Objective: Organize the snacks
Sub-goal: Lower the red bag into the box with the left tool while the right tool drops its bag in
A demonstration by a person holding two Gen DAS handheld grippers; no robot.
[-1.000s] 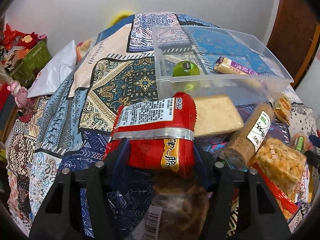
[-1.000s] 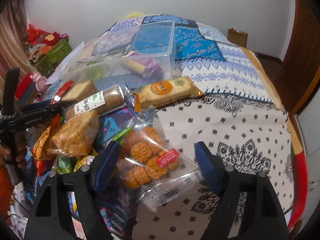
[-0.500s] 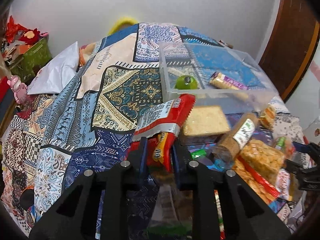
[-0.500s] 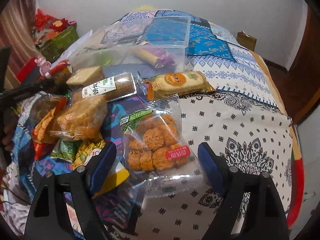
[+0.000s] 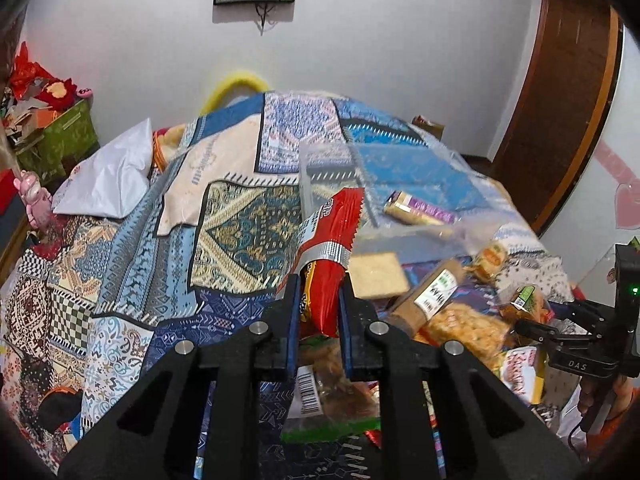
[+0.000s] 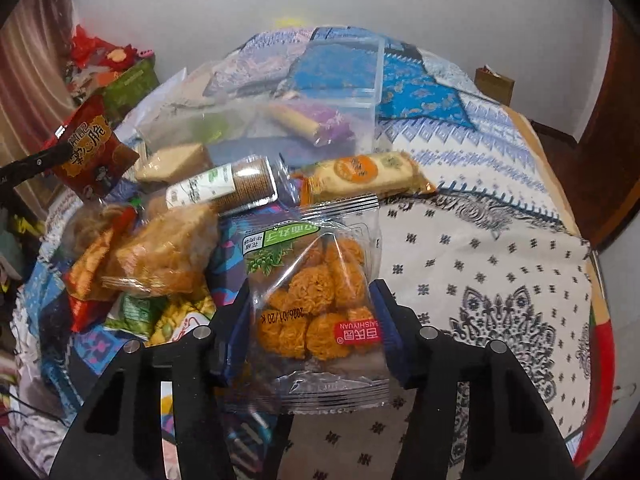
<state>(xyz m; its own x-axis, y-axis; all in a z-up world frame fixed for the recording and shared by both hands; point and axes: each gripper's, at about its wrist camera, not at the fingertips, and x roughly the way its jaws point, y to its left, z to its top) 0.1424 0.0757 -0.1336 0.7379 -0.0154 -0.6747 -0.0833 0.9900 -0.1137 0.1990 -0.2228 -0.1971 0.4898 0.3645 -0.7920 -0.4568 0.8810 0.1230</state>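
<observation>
Nearest, a red snack packet (image 5: 330,256) is pinched by the left gripper (image 5: 318,312) and a clear bag of orange puffs (image 6: 320,300) by the right gripper (image 6: 314,320), both above the bed. Beyond, many snacks are left heaped; farther, few are seen in the clear bin (image 6: 360,80).

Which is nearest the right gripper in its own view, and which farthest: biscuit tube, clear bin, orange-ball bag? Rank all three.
1. Orange-ball bag: between the right gripper's fingers.
2. Biscuit tube: beyond it, slightly left.
3. Clear bin: farthest, behind the tube.
</observation>
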